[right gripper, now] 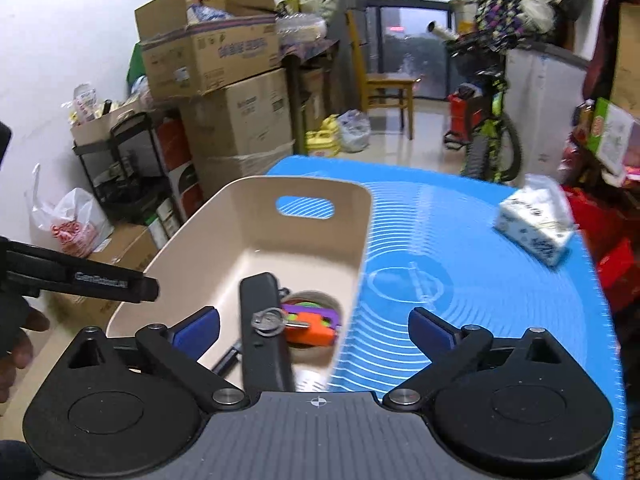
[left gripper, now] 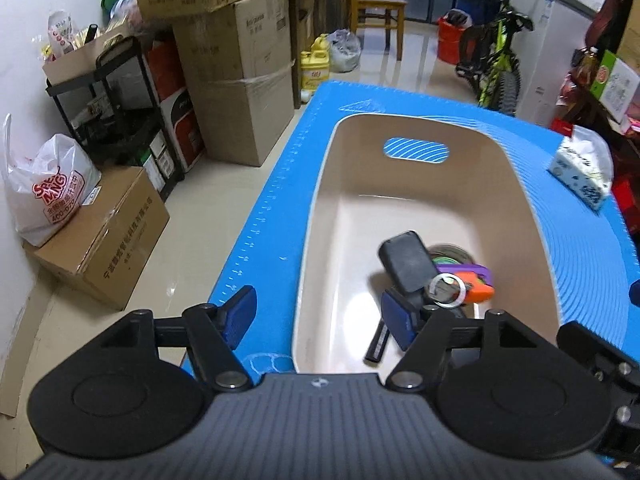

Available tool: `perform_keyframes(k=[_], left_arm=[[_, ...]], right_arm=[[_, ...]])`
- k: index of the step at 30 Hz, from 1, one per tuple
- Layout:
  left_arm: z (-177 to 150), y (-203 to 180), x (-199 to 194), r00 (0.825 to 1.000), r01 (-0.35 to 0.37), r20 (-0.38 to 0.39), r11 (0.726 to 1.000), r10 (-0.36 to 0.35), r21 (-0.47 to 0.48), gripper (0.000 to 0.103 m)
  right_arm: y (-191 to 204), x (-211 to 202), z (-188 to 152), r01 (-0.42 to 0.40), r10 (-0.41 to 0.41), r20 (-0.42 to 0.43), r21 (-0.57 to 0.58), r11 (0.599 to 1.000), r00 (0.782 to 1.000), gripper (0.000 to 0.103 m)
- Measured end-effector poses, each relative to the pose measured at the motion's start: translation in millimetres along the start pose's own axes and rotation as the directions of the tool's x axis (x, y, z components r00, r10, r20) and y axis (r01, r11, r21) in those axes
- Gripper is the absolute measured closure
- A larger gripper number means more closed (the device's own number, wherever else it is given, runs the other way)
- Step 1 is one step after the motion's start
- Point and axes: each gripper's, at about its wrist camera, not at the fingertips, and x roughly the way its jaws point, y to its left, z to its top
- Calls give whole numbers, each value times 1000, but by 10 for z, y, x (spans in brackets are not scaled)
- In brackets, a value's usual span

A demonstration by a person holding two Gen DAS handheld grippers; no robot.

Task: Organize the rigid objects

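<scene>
Both my grippers hang with jaws spread wide and nothing between them, the left gripper (left gripper: 318, 320) straddling the near-left rim of the beige bin (left gripper: 320, 184), the right gripper (right gripper: 316, 330) over that bin's near-right corner. Inside, gathered at the near end, lie the rigid items: a black case (left gripper: 406, 262), a metal ring (left gripper: 448, 290), an orange and purple toy (left gripper: 476, 284) over a round tin that is mostly hidden, and a thin black stick (left gripper: 378, 346). My judgement is that a careless descent could catch a blue pad on the rim and tip or shove the light bin, or knock the case off the loose pile it leans on. The bin sits on a blue ruled mat (left gripper: 580, 208), with a tissue pack (right gripper: 534, 232) well apart toward the far right. Beyond stand stacked cardboard boxes (left gripper: 236, 68), a wooden chair (right gripper: 384, 80) and a bicycle (right gripper: 490, 136).
</scene>
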Motion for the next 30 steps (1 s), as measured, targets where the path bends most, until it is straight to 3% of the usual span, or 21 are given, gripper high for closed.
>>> perform_keyframes(k=[21, 30], left_arm=[[-610, -494, -1177, 992, 33, 119, 997, -42, 75, 33], [-953, -819, -1563, 990, 67, 116, 987, -85, 147, 33]], right_arm=[[-461, -1441, -469, 80, -86, 46, 115, 990, 995, 3], [-564, -1973, -720, 112, -121, 66, 125, 986, 990, 3]])
